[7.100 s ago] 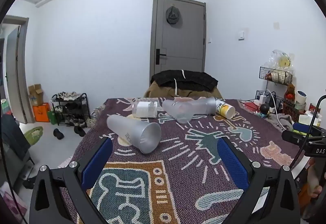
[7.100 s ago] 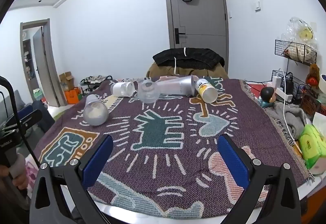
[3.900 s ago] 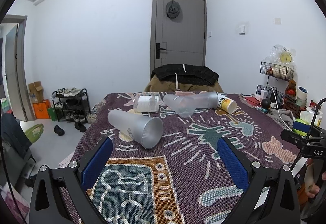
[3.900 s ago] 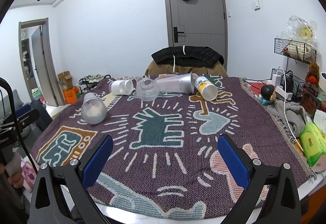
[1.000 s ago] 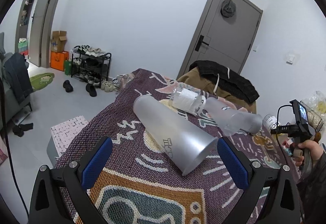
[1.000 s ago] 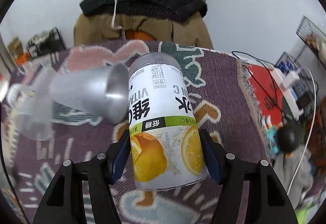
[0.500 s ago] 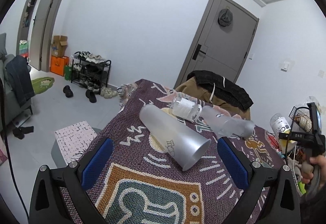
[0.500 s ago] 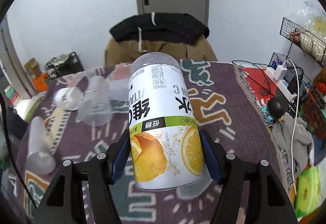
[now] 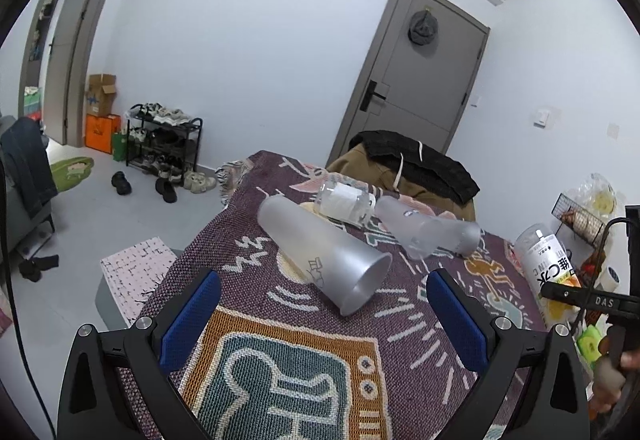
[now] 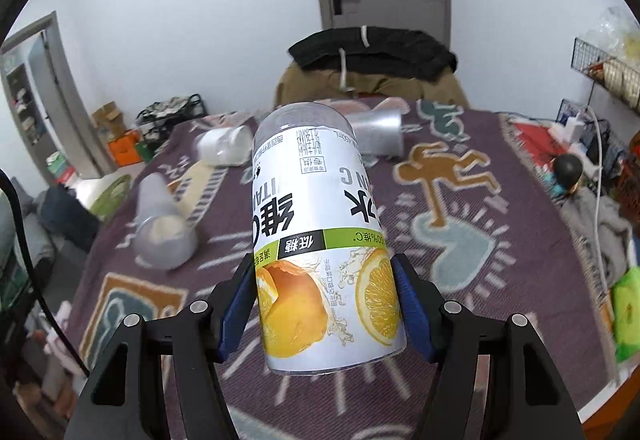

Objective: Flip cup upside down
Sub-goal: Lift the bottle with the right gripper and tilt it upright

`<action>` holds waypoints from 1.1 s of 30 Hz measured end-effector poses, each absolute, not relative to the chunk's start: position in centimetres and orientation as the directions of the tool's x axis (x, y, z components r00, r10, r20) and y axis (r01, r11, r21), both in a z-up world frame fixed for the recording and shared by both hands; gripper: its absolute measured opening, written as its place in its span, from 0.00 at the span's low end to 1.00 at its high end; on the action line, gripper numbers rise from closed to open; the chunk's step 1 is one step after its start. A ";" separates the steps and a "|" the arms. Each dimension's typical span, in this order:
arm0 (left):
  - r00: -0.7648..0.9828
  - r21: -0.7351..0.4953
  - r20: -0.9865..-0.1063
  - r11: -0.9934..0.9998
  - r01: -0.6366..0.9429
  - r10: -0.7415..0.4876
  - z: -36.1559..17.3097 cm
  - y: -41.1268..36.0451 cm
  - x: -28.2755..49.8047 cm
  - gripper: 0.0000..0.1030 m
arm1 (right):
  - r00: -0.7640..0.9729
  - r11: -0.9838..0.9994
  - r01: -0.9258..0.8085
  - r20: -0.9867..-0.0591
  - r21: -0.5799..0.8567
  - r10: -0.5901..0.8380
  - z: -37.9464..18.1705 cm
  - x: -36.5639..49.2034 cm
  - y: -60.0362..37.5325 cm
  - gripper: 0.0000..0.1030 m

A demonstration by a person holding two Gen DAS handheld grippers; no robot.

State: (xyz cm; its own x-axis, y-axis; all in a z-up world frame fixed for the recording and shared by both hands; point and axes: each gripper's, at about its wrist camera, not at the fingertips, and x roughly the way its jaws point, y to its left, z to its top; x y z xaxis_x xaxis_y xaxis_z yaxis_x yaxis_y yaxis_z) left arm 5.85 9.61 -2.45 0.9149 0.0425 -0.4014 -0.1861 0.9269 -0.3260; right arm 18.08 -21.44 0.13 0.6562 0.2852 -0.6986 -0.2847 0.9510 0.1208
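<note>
My right gripper (image 10: pixel 326 298) is shut on an orange-label cup (image 10: pixel 320 236), white with orange slices printed on it. It holds the cup above the patterned blanket (image 10: pixel 460 248), its label text upside down and its open end towards the camera. The cup also shows in the left wrist view (image 9: pixel 546 272) at the right edge. My left gripper (image 9: pixel 320 314) is open and empty, just in front of a frosted cup (image 9: pixel 324 252) lying on its side, which also shows in the right wrist view (image 10: pixel 160 224).
A clear cup with a white label (image 9: pixel 346 201) and a clear frosted cup (image 9: pixel 428 232) lie on their sides at the back. A chair with a black jacket (image 9: pixel 420 165) stands behind the table. Clutter and a wire rack (image 9: pixel 580 217) sit at the right.
My right gripper has kept the orange-label cup lifted and pulled back over the blanket. My left gripper has come a little closer to the frosted cup.
</note>
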 end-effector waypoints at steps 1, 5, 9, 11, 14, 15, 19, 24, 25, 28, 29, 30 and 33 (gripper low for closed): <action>0.914 -0.325 -0.404 0.927 -0.185 0.041 -2.5 9.6 5.8 1.00 | 0.653 0.949 -0.291 -0.699 0.121 0.289 -0.1 17.7 -21.1 0.64; 0.906 -0.331 -0.421 0.926 -0.182 0.027 -2.9 9.8 5.9 1.00 | 0.655 0.951 -0.291 -0.701 0.109 0.281 -1.1 16.5 -20.7 0.64; 0.898 -0.317 -0.439 0.931 -0.178 0.022 -3.4 9.8 5.9 1.00 | 0.629 0.949 -0.287 -0.721 0.133 0.292 -2.7 15.8 -20.5 0.64; 0.891 -0.312 -0.453 0.933 -0.180 0.021 -3.8 9.8 5.9 1.00 | 0.609 0.946 -0.286 -0.733 0.151 0.302 -3.7 15.5 -20.2 0.64; 0.880 -0.309 -0.475 0.934 -0.182 0.015 -4.4 9.8 6.1 1.00 | 0.558 0.934 -0.293 -0.756 0.206 0.342 -5.2 15.1 -19.5 0.64; 0.876 -0.308 -0.482 0.934 -0.183 0.013 -4.6 9.8 6.2 1.00 | 0.530 0.925 -0.296 -0.765 0.237 0.365 -5.9 15.0 -19.3 0.64; 0.858 -0.310 -0.513 0.936 -0.168 -0.015 -5.5 9.9 6.6 1.00 | 0.463 0.914 -0.300 -0.797 0.272 0.389 -8.8 14.6 -17.8 0.64; 0.835 -0.291 -0.549 0.945 -0.147 -0.039 -6.2 9.1 7.6 1.00 | 0.429 0.904 -0.277 -0.800 0.327 0.420 -10.6 14.9 -17.8 0.65; 0.830 -0.285 -0.556 0.948 -0.143 -0.042 -6.1 8.9 7.9 1.00 | 0.415 0.895 -0.275 -0.796 0.351 0.440 -10.8 15.0 -17.8 0.65; 0.823 -0.267 -0.566 0.955 -0.132 -0.045 -5.8 8.1 8.7 1.00 | 0.402 0.879 -0.279 -0.785 0.386 0.472 -10.9 14.8 -18.0 0.66; 0.820 -0.261 -0.570 0.958 -0.123 -0.050 -5.6 7.8 9.1 1.00 | 0.400 0.872 -0.282 -0.777 0.401 0.486 -10.9 14.8 -18.2 0.69; 0.818 -0.257 -0.572 0.959 -0.117 -0.054 -5.5 7.5 9.3 1.00 | 0.399 0.867 -0.284 -0.772 0.410 0.495 -10.8 14.7 -18.4 0.74; 0.805 -0.232 -0.590 0.968 -0.093 -0.063 -5.0 6.2 10.4 1.00 | 0.413 0.857 -0.290 -0.752 0.427 0.514 -10.5 14.3 -19.0 0.81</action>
State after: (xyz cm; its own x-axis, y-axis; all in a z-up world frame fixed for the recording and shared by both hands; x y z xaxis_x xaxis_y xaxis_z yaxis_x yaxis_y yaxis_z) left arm 10.43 6.15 -4.98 0.8052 -0.0634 -0.5897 -0.0933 0.9683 -0.2315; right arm 14.33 -19.04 -10.46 0.4127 0.5139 -0.7520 -0.2896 0.8568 0.4266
